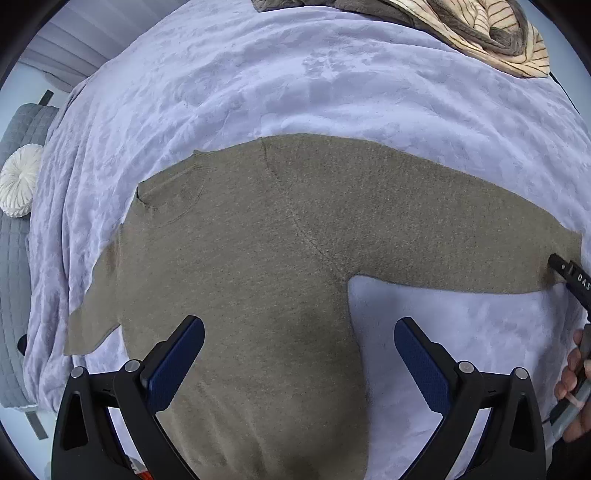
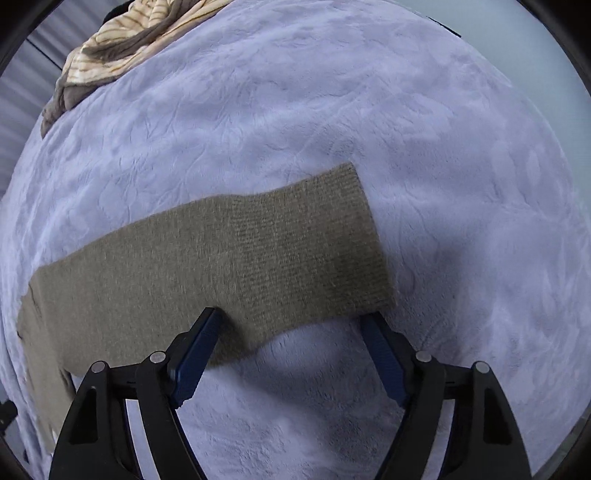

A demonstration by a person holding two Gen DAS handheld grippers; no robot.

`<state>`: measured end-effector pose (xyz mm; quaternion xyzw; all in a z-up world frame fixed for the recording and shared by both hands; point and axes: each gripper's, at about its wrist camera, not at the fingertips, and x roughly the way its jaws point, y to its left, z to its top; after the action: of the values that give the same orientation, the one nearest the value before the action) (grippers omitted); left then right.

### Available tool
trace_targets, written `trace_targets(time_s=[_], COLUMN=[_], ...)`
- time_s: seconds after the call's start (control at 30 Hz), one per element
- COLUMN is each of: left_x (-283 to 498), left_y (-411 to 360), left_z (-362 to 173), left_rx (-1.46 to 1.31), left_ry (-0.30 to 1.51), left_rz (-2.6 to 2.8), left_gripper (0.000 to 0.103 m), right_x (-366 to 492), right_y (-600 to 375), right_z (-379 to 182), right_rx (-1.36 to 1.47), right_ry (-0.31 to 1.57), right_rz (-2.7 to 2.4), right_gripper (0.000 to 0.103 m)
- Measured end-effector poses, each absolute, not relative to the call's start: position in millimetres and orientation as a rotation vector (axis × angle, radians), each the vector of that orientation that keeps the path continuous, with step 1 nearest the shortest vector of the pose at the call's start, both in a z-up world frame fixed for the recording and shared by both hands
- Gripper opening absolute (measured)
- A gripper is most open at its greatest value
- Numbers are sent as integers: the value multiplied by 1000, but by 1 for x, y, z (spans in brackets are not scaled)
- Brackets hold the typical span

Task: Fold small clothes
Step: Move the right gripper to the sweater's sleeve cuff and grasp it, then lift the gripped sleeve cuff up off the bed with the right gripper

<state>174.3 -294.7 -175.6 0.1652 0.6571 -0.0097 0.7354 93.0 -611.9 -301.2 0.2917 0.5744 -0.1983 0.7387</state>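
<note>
The right gripper (image 2: 291, 317) stands nearest, jaws spread wide with the ribbed cuff end of the olive-brown sweater's sleeve (image 2: 229, 254) lying between the tips, not pinched, probably set to lift it inward for a fold. The sweater (image 1: 258, 258) lies flat on the lavender blanket (image 1: 258, 92), while the left gripper (image 1: 299, 332) hangs spread and empty over its body. A striped garment (image 1: 498, 33) sits well apart at the far edge.
</note>
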Motion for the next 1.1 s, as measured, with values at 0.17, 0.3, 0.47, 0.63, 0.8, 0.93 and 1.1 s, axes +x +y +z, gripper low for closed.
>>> trace_targets(time_s=[0.17, 0.3, 0.47, 0.63, 0.8, 0.93, 1.1], left_x=[170, 163, 151, 140, 131, 122, 112], left_y=[-277, -256, -233, -210, -179, -151, -118], left_z=[-168, -161, -158, -142, -129, -119, -106], left_rx=[349, 304, 266, 226, 175, 118, 96], left_ry=[1443, 1445, 1452, 1425, 1407, 1389, 1352], left_rz=[5, 30, 58, 51, 33, 4, -15], left_gripper=[103, 103, 103, 103, 103, 103, 103], right_x=[112, 98, 83, 86, 90, 91, 101], right_y=[-615, -617, -612, -586, -554, -518, -469], right_z=[-303, -280, -246, -209, -163, -126, -94], right_rx=[660, 744, 742, 660, 576, 528, 465], right_ry=[1180, 1079, 1009, 988, 964, 946, 937], right_rz=[-415, -375, -344, -308, -285, -268, -248], right_gripper=[24, 7, 7, 7, 7, 7, 7])
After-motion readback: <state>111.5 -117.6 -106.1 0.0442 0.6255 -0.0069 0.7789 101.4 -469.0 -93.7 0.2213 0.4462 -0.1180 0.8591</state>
